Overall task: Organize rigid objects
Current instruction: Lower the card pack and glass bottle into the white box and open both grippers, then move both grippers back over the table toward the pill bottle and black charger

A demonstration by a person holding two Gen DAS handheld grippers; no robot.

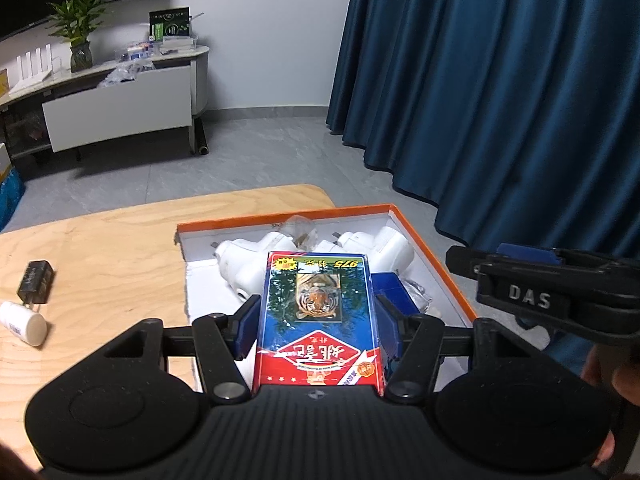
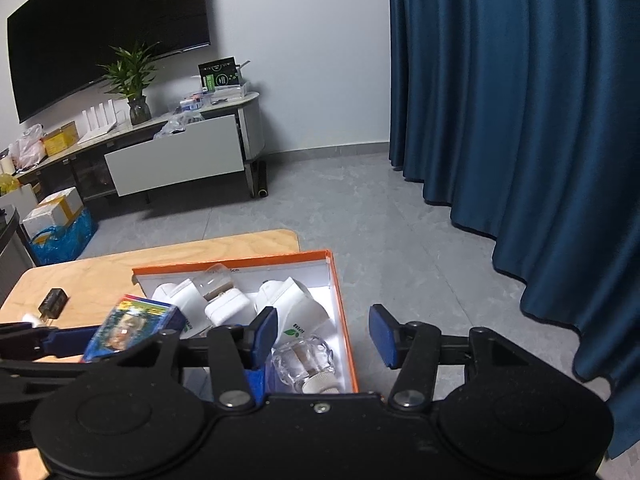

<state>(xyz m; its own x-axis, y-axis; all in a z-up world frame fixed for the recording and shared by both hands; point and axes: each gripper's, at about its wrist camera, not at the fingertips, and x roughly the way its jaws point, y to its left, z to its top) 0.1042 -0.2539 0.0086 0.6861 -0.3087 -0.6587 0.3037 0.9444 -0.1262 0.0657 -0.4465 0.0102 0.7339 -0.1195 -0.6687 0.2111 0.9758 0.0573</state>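
Observation:
My left gripper [image 1: 316, 322] is shut on a blue and red card box with a tiger picture [image 1: 318, 320] and holds it over the orange-rimmed white box [image 1: 436, 264]. The card box also shows in the right wrist view [image 2: 128, 326]. Inside the orange box [image 2: 340, 308] lie white plug adapters [image 1: 248, 264] [image 2: 288, 300], a clear glass bottle [image 2: 304, 362] and a blue item [image 1: 390, 286]. My right gripper [image 2: 324, 334] is open and empty over the box's right rim. It shows from the side in the left wrist view [image 1: 520, 280].
On the wooden table [image 1: 120, 248] left of the box lie a black charger [image 1: 35, 282] and a white pill bottle [image 1: 24, 322]. Blue curtains [image 1: 500, 100] hang to the right. A TV cabinet [image 1: 120, 108] stands far left across the grey floor.

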